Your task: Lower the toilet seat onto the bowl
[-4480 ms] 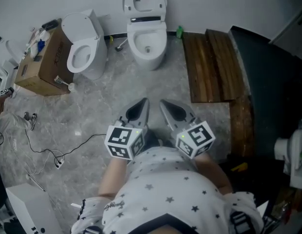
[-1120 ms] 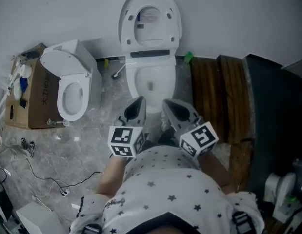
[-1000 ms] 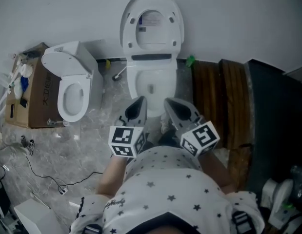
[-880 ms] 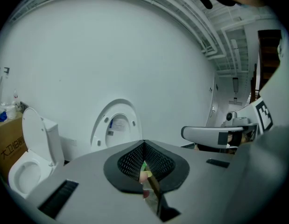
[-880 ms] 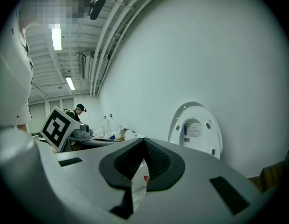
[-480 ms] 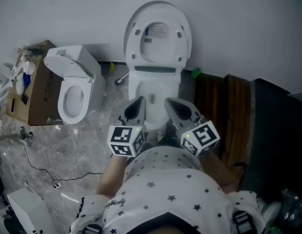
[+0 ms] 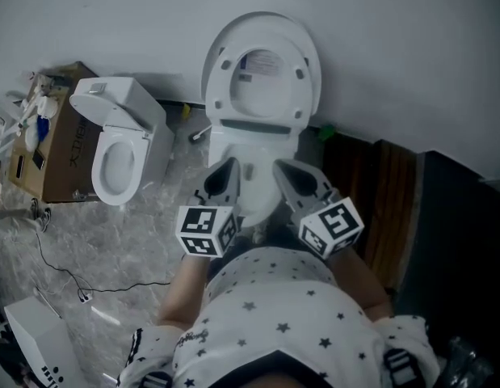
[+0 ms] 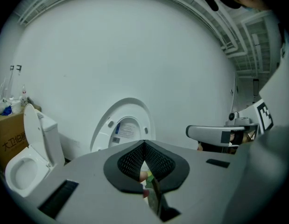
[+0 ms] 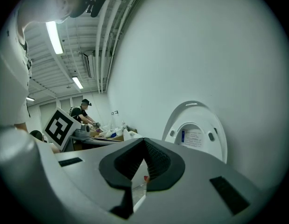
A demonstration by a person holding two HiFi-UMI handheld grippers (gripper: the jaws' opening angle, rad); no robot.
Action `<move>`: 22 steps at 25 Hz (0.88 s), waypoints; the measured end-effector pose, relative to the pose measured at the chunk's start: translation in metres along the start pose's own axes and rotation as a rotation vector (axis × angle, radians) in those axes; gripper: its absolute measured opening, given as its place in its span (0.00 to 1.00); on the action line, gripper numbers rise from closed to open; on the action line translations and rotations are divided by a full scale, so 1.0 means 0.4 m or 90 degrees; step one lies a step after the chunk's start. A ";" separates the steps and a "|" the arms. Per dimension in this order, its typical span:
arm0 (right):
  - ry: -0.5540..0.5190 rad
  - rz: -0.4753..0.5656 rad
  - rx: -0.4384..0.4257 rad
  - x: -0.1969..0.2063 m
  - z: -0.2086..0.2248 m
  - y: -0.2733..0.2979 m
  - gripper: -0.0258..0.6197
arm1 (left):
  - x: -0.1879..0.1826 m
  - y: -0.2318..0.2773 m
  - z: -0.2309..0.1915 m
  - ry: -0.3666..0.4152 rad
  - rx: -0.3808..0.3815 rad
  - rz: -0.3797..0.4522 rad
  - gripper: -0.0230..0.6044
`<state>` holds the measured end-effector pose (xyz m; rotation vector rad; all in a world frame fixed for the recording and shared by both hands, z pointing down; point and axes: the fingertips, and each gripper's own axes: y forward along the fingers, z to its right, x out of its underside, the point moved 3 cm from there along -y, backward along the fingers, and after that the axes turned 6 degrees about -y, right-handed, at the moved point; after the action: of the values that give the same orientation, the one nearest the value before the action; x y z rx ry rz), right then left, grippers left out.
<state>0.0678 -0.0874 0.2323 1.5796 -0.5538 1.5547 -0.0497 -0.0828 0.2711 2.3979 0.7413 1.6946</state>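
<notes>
Plainly clenched and empty — left claw (image 7: 233,166), right claw (image 7: 276,166); toilet seat (image 7: 303,65) upright, label (image 7: 258,62) illegible.

I'm standing in what is looking like a workshop or test hall, not a real bathroom. One toilet (image 7: 262,79) with its seat up and a second toilet (image 7: 120,148) are sitting side by side against a bare white wall (image 7: 395,47). An open cardboard box (image 7: 60,148) of odds and ends is crowding them, a loose cable (image 7: 81,297) is trailing over the marbled floor (image 7: 112,249), and wooden boards (image 7: 387,208) are lying alongside. Strip lights (image 9: 54,36) and bare pipes (image 9: 107,13) are running overhead, and a person (image 9: 81,111) is working at a cluttered bench.
</notes>
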 end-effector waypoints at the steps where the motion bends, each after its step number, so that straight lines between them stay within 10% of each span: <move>1: 0.000 -0.002 -0.003 -0.002 0.012 0.005 0.05 | -0.006 0.010 0.001 -0.001 -0.004 0.002 0.03; 22: 0.015 -0.004 0.063 -0.012 0.195 0.137 0.05 | -0.087 0.189 -0.094 0.002 0.000 -0.017 0.03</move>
<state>0.0704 -0.1810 0.2501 1.6336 -0.4642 1.6151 -0.0682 -0.1716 0.2826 2.3750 0.7699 1.6885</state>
